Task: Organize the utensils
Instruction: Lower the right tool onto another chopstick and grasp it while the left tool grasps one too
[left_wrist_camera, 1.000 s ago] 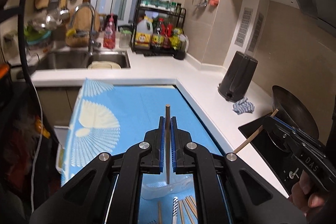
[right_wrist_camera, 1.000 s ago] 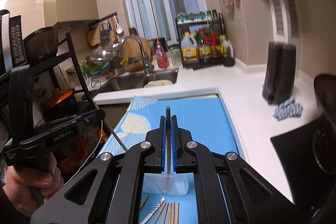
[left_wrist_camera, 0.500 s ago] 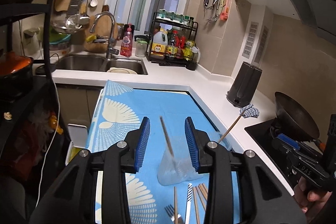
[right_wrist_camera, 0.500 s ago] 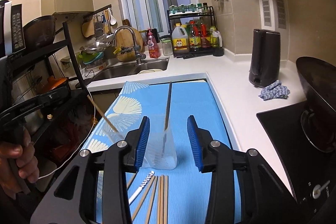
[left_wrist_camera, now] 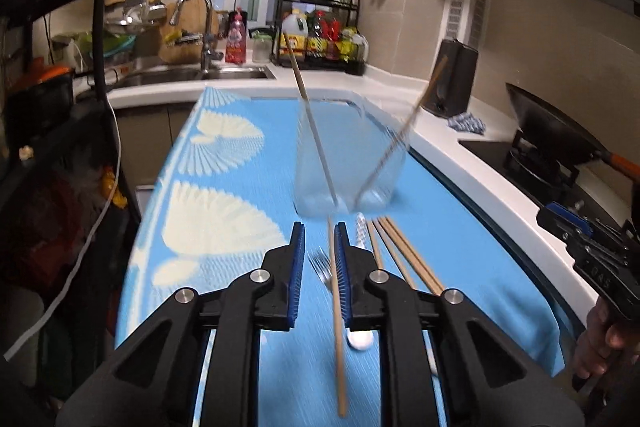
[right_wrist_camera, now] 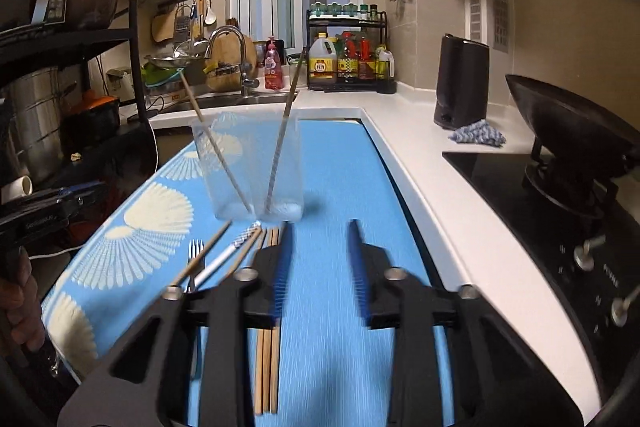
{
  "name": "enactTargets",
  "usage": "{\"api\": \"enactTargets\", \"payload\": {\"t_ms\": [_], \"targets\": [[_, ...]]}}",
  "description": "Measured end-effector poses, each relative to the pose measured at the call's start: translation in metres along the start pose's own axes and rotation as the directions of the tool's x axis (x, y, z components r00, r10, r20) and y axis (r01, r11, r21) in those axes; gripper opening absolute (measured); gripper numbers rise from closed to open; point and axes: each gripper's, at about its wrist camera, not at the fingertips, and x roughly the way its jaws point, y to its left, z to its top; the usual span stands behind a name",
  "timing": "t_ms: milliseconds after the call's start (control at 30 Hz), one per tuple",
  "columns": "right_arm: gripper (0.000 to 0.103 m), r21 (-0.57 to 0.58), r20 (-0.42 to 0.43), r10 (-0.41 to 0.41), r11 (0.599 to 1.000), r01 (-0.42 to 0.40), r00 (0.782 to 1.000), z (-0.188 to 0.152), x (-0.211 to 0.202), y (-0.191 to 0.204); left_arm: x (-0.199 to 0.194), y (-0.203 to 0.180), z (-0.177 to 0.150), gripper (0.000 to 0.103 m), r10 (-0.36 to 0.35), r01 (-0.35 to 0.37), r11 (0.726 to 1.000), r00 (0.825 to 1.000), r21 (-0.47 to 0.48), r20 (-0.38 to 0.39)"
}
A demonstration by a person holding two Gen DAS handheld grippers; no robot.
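Observation:
A clear plastic cup point(left_wrist_camera: 348, 163) point(right_wrist_camera: 250, 167) stands on the blue mat point(left_wrist_camera: 224, 211) and holds two wooden chopsticks point(left_wrist_camera: 316, 139) point(right_wrist_camera: 280, 131) that lean apart. Loose chopsticks point(left_wrist_camera: 404, 255) point(right_wrist_camera: 268, 355), a fork point(left_wrist_camera: 322, 265) point(right_wrist_camera: 195, 251) and a white patterned-handle utensil point(left_wrist_camera: 361, 231) point(right_wrist_camera: 232, 251) lie on the mat in front of the cup. My left gripper point(left_wrist_camera: 319, 267) is open low over the fork and one chopstick point(left_wrist_camera: 338, 327). My right gripper point(right_wrist_camera: 318, 263) is open and empty, just right of the loose chopsticks.
A sink point(right_wrist_camera: 224, 99) and a bottle rack point(right_wrist_camera: 348, 59) stand at the back. A black knife block point(right_wrist_camera: 460, 83), a blue cloth point(right_wrist_camera: 476, 137) and a wok point(right_wrist_camera: 572, 131) on the hob point(right_wrist_camera: 560, 211) are on the right. A black shelf point(right_wrist_camera: 80, 99) stands left.
Both grippers opened and let their chopsticks drop into the cup, then drew back and dropped low over the loose utensils.

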Motion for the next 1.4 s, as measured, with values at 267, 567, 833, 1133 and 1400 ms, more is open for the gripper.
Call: {"api": "enactTargets", "payload": {"t_ms": [267,567,833,1133,1400], "targets": [[0.012,0.015,-0.149,0.077,0.997,-0.076,0.986,-0.066,0.021,0.012,-0.003,-0.012,-0.077,0.013,0.007,-0.009,0.998,0.999,-0.061,-0.040],[0.012,0.023,-0.226,0.084,0.996,-0.081,0.971,-0.092,0.035,0.014,0.006,-0.022,-0.099,0.013,0.004,-0.006,1.000,0.998,-0.027,-0.068],[0.012,0.028,-0.225,0.103,0.995,-0.099,0.969,-0.093,0.033,0.015,0.012,-0.021,-0.104,0.013,0.030,-0.034,0.998,0.997,-0.048,-0.075],[0.016,-0.011,-0.246,0.102,0.994,-0.108,0.964,-0.096,0.038,0.024,0.020,-0.026,-0.109,0.013,0.059,-0.062,0.998,0.992,-0.022,-0.107],[0.007,-0.028,-0.238,0.072,0.996,-0.081,0.969,-0.097,0.036,0.022,0.021,-0.035,-0.111,0.010,0.091,-0.089,0.996,0.992,0.022,-0.092]]}}
